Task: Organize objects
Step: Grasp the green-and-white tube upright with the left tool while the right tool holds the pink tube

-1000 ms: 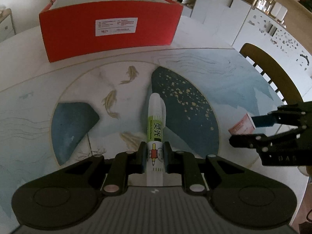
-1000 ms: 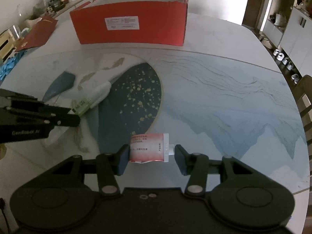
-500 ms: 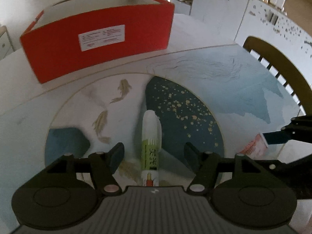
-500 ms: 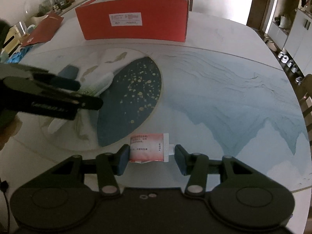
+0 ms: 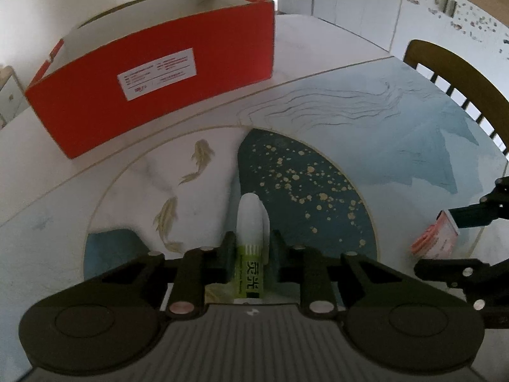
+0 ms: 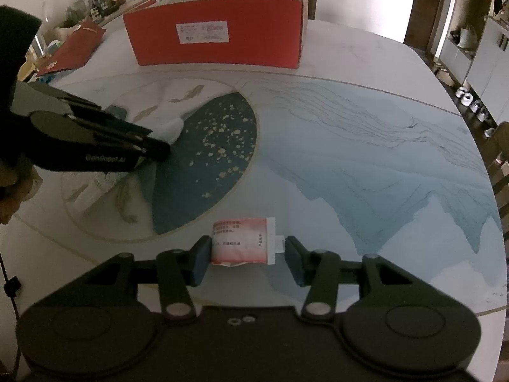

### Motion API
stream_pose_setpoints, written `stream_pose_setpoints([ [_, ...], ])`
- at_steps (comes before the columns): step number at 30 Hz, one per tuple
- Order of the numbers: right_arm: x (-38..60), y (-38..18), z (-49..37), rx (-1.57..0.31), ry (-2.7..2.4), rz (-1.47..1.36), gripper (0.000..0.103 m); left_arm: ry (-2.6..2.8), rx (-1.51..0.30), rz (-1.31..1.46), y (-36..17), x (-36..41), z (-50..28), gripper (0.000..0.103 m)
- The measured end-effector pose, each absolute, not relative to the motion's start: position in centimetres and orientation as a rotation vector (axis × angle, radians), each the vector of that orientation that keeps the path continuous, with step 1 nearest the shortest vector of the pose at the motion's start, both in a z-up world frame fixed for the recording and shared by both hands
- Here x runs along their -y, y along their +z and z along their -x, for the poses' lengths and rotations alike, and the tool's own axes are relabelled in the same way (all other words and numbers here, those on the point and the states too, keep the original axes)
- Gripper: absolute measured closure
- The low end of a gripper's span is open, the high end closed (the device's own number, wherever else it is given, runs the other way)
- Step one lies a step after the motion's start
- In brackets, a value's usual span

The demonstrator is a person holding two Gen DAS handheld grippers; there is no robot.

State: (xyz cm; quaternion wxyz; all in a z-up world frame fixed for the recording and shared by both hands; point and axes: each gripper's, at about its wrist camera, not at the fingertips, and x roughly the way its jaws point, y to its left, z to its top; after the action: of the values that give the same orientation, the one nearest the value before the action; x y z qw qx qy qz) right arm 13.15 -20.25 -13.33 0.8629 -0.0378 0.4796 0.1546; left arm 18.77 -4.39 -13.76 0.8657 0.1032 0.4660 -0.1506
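Note:
My left gripper [image 5: 249, 251] is shut on a glue stick [image 5: 251, 235] with a white cap and green label, held above the painted table; its cap shows in the right wrist view [image 6: 173, 129]. My right gripper [image 6: 248, 253] is open around a red and white tube [image 6: 243, 240] that lies on the table, its left pad touching the tube and its right pad a little apart. The tube also shows in the left wrist view [image 5: 435, 238]. An open red cardboard box [image 5: 159, 86] stands at the far side, also in the right wrist view [image 6: 216, 38].
A wooden chair [image 5: 461, 82] stands at the table's right edge. Red packaging [image 6: 70, 47] and clutter lie at the far left. White cabinets [image 5: 366, 3] stand behind the table. The left gripper body [image 6: 89, 146] crosses the left of the right wrist view.
The left gripper opened half a second ago, then shut again on the glue stick nearer its cap and lifted toward the box. The right gripper stayed around the tube.

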Motion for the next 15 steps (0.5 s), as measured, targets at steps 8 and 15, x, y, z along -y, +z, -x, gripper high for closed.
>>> stream_pose_setpoints([
  [8,20.1,-11.4,-13.2,-0.968,0.354,0.090,0.054,-0.273,-0.968,-0.085,-12.6,3.1,-17.2,0.082],
  [15,19.6,-9.8,-13.5,-0.944,0.383,0.105,0.054,-0.271,-0.947,-0.007,-11.1,2.4,-15.7,0.082],
])
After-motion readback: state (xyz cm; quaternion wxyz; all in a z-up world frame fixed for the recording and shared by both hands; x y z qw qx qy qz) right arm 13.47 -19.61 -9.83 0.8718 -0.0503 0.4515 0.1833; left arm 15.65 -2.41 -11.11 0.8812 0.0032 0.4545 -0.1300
